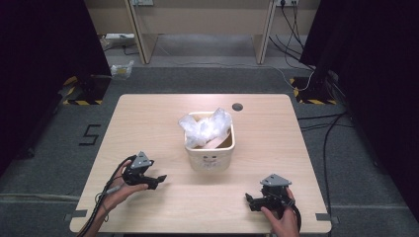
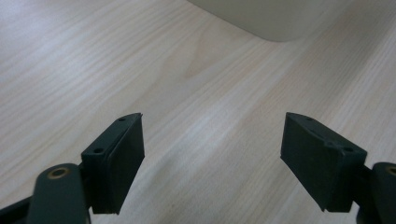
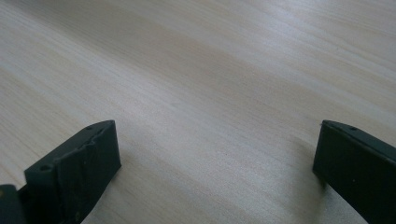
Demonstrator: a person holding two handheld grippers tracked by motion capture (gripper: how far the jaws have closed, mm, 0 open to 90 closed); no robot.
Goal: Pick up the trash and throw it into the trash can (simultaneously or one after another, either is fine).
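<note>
Both tongs wide, nothing between them: left tongs [image 1: 159,178] low over table [image 1: 148,113] just left of cream bin [image 1: 210,158], right tongs [image 1: 249,200] near front right edge; crumpled white plastic [image 1: 206,126] sits in bin

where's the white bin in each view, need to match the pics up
high view: the white bin stands at the middle of the table, crumpled clear plastic in its top, ahead of both grippers.
left gripper view: its pale rounded base sits at the top edge, right of centre, beyond the open jaws.
right gripper view: not in this picture.
shared landmark: the light wood grain of the table.
</note>
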